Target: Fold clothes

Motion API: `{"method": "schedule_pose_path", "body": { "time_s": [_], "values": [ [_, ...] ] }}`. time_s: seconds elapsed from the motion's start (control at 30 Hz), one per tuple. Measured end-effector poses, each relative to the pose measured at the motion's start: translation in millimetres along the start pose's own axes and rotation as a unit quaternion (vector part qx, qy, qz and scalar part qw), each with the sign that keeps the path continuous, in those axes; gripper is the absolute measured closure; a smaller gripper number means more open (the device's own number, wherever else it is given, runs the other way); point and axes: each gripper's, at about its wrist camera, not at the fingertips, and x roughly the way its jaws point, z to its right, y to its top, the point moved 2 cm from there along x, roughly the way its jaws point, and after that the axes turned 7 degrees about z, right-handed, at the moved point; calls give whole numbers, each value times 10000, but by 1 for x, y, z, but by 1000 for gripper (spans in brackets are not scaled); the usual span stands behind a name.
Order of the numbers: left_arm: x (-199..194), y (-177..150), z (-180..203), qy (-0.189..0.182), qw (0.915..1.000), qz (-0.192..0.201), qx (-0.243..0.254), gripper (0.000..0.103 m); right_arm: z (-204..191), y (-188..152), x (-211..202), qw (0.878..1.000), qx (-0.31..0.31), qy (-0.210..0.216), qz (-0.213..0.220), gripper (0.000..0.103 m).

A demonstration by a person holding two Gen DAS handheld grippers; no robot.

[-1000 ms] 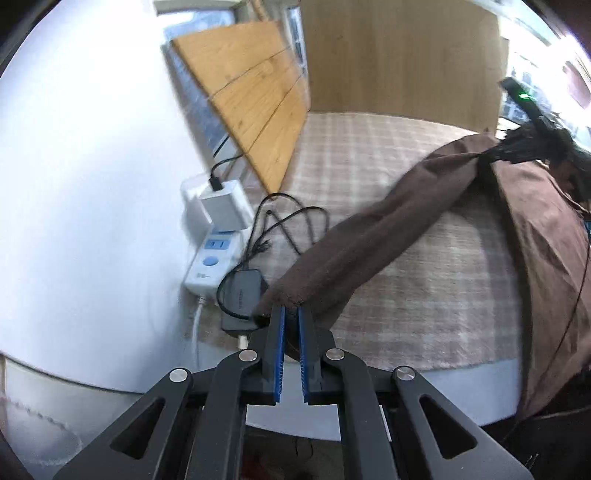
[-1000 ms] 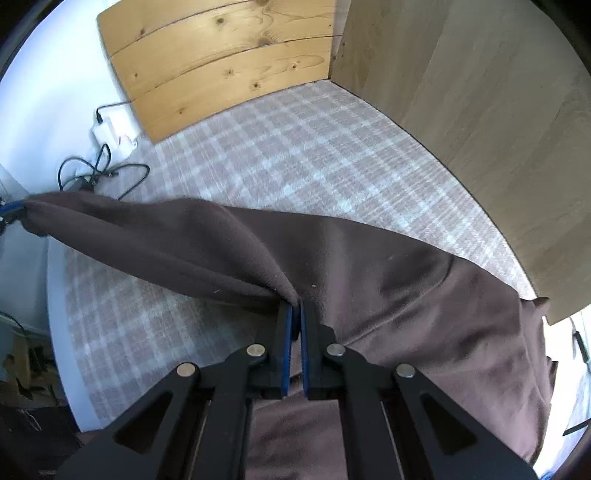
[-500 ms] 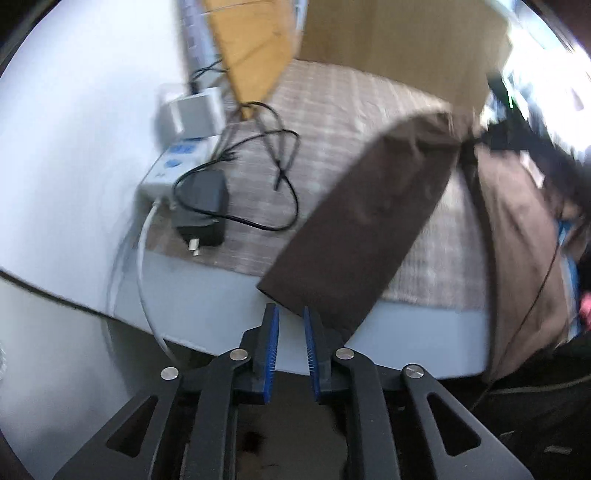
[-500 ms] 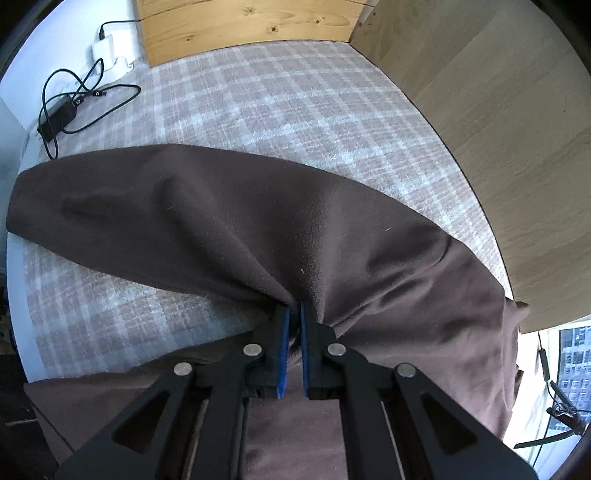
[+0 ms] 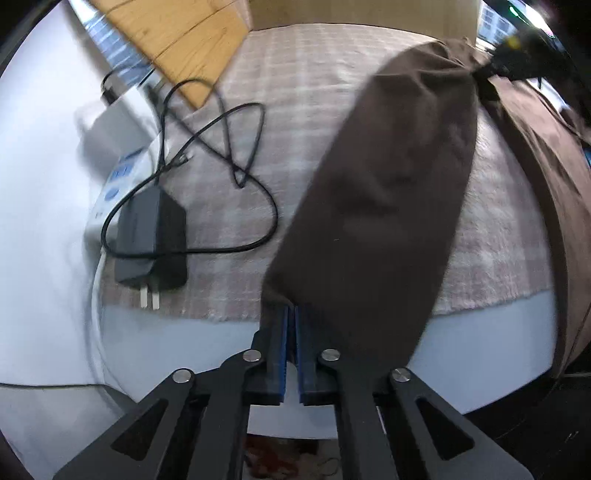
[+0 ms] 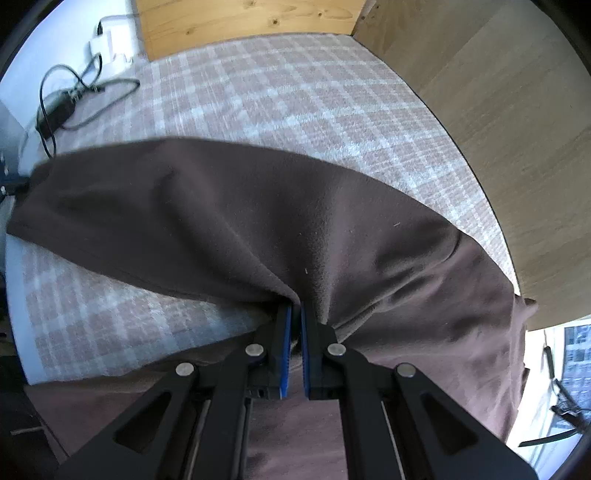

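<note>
While both tongs pinch cloth | left gripper (image 5: pixel 291 314) clamps the brown garment (image 5: pixel 388 192) hem | right gripper (image 6: pixel 295 314) clamps mid-fold | garment spans plaid blanket (image 6: pixel 314 96) | keep tension even, steer clear of charger cable (image 5: pixel 236 155).

A checked cloth (image 6: pixel 314 110) is spread over the tabletop (image 5: pixel 184 350), whose near edge is left uncovered. The garment (image 6: pixel 258 221) is laid across this cloth, stretched from the left tongs (image 5: pixel 290 314) at the tabletop's near edge to the right tongs (image 6: pixel 296 314), with one part draped over the edge below the right tongs. To the left of the garment, a power adapter (image 5: pixel 151 240) and its looped cable (image 5: pixel 255 147) are placed on the cloth, just beside a power strip (image 5: pixel 118 177) against the wall. Wooden boards (image 6: pixel 240 22) are stood behind the cloth, and a wooden panel (image 6: pixel 498 110) is set along its far side.
</note>
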Motion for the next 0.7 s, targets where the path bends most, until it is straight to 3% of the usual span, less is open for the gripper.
{"method": "schedule_pose_path", "body": {
  "time_s": [0.07,0.13,0.27,0.43,0.57,0.7],
  "values": [
    [-15,7,-12,106,9996,193,-182,100,14,4,-16,9966,518,581,280,97],
    [-39,18,-30,258,9977,510,-367,100,41,7,-39,9849,1140,1093,704,94],
    [-91,50,-53,814,9899,1137,-241,100,83,9,-46,9843,1496,560,747,92],
    [-123,99,-67,1476,9747,1672,151,100,89,11,23,9929,1168,219,10,92],
    [-124,136,-75,1542,9716,1772,291,100,93,20,47,9932,1157,48,-112,92],
    [-121,156,-77,1503,9715,1791,394,100,81,13,12,9923,1208,257,90,92]
  ]
}}
